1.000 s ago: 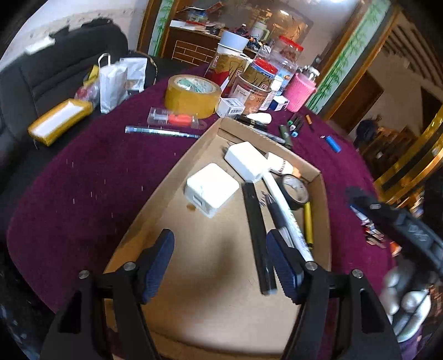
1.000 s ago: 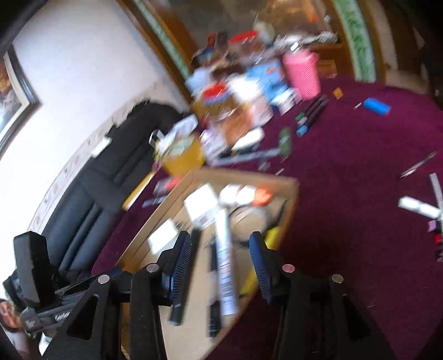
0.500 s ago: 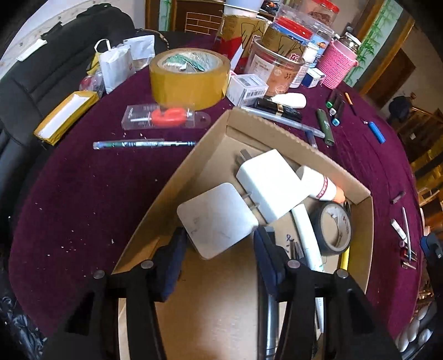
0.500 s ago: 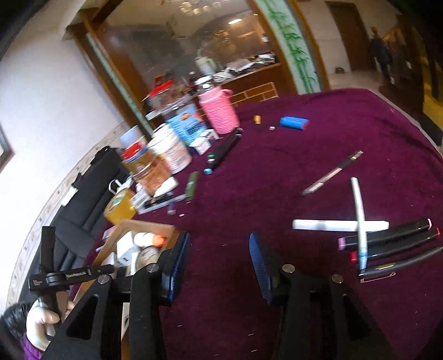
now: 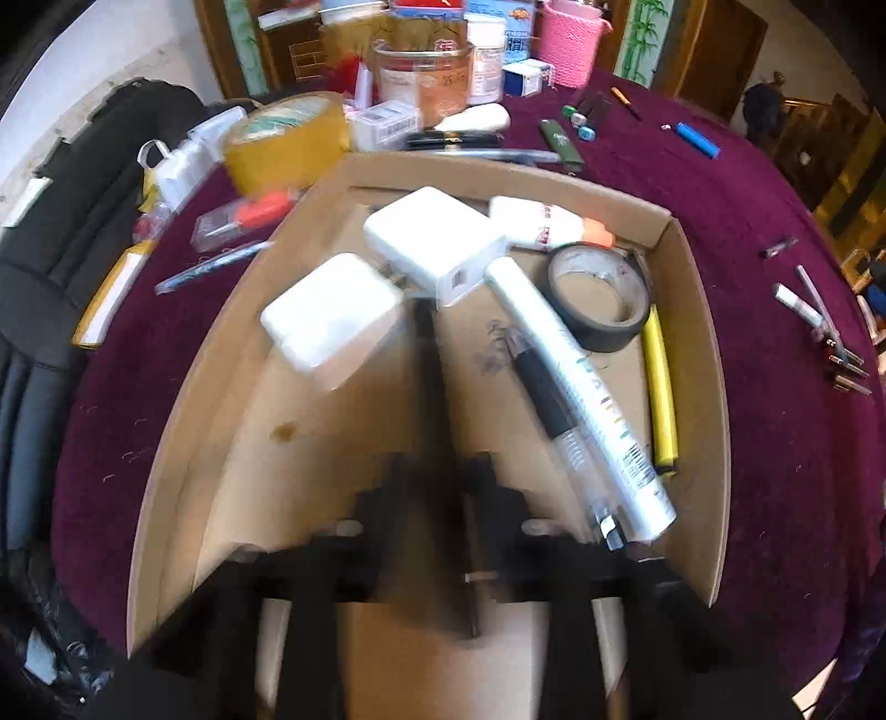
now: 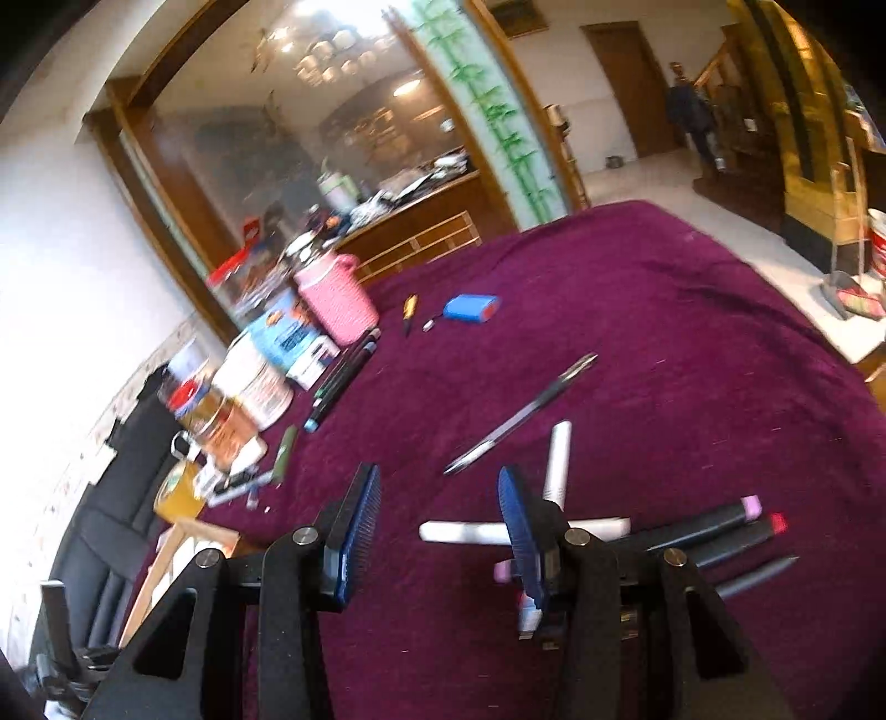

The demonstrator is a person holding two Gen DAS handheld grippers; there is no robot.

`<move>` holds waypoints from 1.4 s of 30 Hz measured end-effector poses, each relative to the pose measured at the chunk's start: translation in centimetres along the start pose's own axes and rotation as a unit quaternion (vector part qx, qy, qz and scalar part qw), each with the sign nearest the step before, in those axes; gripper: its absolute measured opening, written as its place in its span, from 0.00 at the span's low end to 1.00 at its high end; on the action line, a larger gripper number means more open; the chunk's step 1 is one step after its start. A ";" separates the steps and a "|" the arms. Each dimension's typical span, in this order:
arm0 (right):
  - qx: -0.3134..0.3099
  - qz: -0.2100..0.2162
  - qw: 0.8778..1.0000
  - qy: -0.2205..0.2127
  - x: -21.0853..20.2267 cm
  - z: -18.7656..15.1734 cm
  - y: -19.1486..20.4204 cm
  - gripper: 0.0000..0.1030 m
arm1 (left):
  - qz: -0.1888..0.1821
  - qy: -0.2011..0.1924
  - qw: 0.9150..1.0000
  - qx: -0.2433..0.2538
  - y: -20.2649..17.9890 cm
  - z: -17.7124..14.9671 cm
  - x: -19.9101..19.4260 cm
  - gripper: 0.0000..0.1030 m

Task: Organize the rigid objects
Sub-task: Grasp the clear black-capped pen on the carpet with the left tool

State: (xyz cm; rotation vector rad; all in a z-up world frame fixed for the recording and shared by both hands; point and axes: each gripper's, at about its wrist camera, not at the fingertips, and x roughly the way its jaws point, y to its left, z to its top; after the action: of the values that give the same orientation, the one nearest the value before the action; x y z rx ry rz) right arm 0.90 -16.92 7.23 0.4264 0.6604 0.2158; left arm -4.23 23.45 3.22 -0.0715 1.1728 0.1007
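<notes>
imo keep the right gripper (image 6: 437, 531) wide open, lower it straight over the white cylindrical marker (image 6: 470, 533) on the purple cloth, then pinch mid-barrel; the left gripper's (image 5: 437, 476) too blurred to tell if it's open or shut over the brown cardboard box (image 5: 695, 387).

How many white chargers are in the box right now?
2. One charger lies left of centre in the box; the other charger lies behind it, near the far wall. More may be hidden.

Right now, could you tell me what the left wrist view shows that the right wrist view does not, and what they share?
Only the left wrist view shows the inside of the cardboard box: two white chargers, black tape roll, yellow marker.

Only the right wrist view shows the open right gripper above loose markers and a silver pen.

Both show the pink basket and blue battery pack.
</notes>
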 end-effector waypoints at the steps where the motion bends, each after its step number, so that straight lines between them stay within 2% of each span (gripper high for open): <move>1: 0.003 -0.003 1.000 -0.003 -0.4 0.2 -0.5 0.46 | 0.002 -0.004 1.000 -0.007 0.1 0.6 0.0 0.20; 3: 0.008 -0.018 1.000 -0.010 -1.3 0.9 -1.8 0.46 | -0.021 -0.018 0.999 -0.028 0.7 1.4 -0.8 0.21; 5: 0.019 -0.038 0.999 -0.018 -2.0 1.8 -3.6 0.53 | -0.046 -0.038 0.997 -0.038 1.1 1.3 -2.5 0.43; 6: 0.024 -0.047 0.998 -0.022 -2.2 2.2 -4.4 0.55 | -0.049 -0.054 0.996 -0.042 1.3 1.0 -3.7 0.59; 7: 0.028 -0.058 0.998 -0.026 -2.3 2.5 -5.3 0.56 | -0.048 -0.069 0.995 -0.044 1.3 0.7 -4.7 0.64; 9: 0.043 -0.081 0.995 -0.031 -2.1 3.3 -7.6 0.56 | -0.054 -0.099 0.993 -0.038 0.8 0.2 -7.1 0.64; 11: 0.068 -0.097 0.992 -0.032 -1.7 4.1 -9.8 0.56 | -0.084 -0.119 0.989 -0.024 -0.6 0.3 -8.8 0.64; 14: 0.094 -0.093 0.991 -0.034 -1.2 4.7 -11.8 0.56 | -0.101 -0.149 0.983 0.045 -5.4 1.7 -10.5 0.70; 16: 0.094 -0.097 0.990 -0.035 -0.9 4.3 -12.5 0.56 | -0.114 -0.147 0.979 0.079 -9.5 2.6 -10.4 0.71; 19: 0.090 -0.111 0.990 -0.018 -0.2 3.6 -13.1 0.55 | -0.158 -0.119 0.974 0.109 -15.1 4.9 -8.5 0.71; 20: 0.100 -0.111 0.989 -0.014 -0.1 3.5 -13.6 0.55 | -0.162 -0.112 0.973 0.118 -17.2 5.7 -7.7 0.71; 25: 0.155 -0.093 0.984 0.012 0.5 3.4 -15.7 0.55 | -0.160 -0.094 0.971 0.153 -24.9 9.0 -3.4 0.71; 27: 0.162 -0.088 0.983 0.015 0.5 3.4 -16.0 0.55 | -0.149 -0.089 0.972 0.159 -27.0 10.7 -1.2 0.71; 32: 0.166 -0.077 0.983 0.019 0.6 3.7 -15.9 0.55 | -0.097 -0.089 0.962 0.241 -32.9 14.1 4.4 0.71; 36: 0.172 -0.071 0.982 0.020 0.6 3.9 -15.9 0.56 | -0.085 -0.075 0.950 0.289 -35.8 14.4 7.3 0.68; 37: 0.172 -0.073 0.982 0.019 0.6 4.0 -16.0 0.56 | -0.071 -0.070 0.947 0.305 -36.5 14.1 8.2 0.63; 38: 0.172 -0.074 0.982 0.018 0.6 4.1 -15.9 0.56 | -0.072 -0.081 0.945 0.307 -36.7 13.9 8.3 0.60; 39: 0.172 -0.073 0.982 0.019 0.7 4.0 -15.9 0.56 | -0.074 -0.078 0.945 0.310 -36.8 13.9 8.3 0.54; 40: 0.172 -0.073 0.982 0.020 0.7 4.0 -15.8 0.56 | -0.086 -0.073 0.944 0.310 -36.8 13.9 8.2 0.41; 41: 0.170 -0.074 0.982 0.020 0.7 4.0 -15.7 0.56 | -0.097 -0.063 0.944 0.310 -36.7 13.8 8.2 0.33; 42: 0.167 -0.076 0.983 0.021 0.8 4.0 -15.6 0.56 | -0.100 -0.057 0.943 0.311 -36.8 13.8 8.1 0.12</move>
State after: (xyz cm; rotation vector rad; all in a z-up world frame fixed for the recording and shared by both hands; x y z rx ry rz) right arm 4.93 -31.78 2.63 0.6913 0.7707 -0.0339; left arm 15.81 -11.26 1.23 0.3686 1.0293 -0.4419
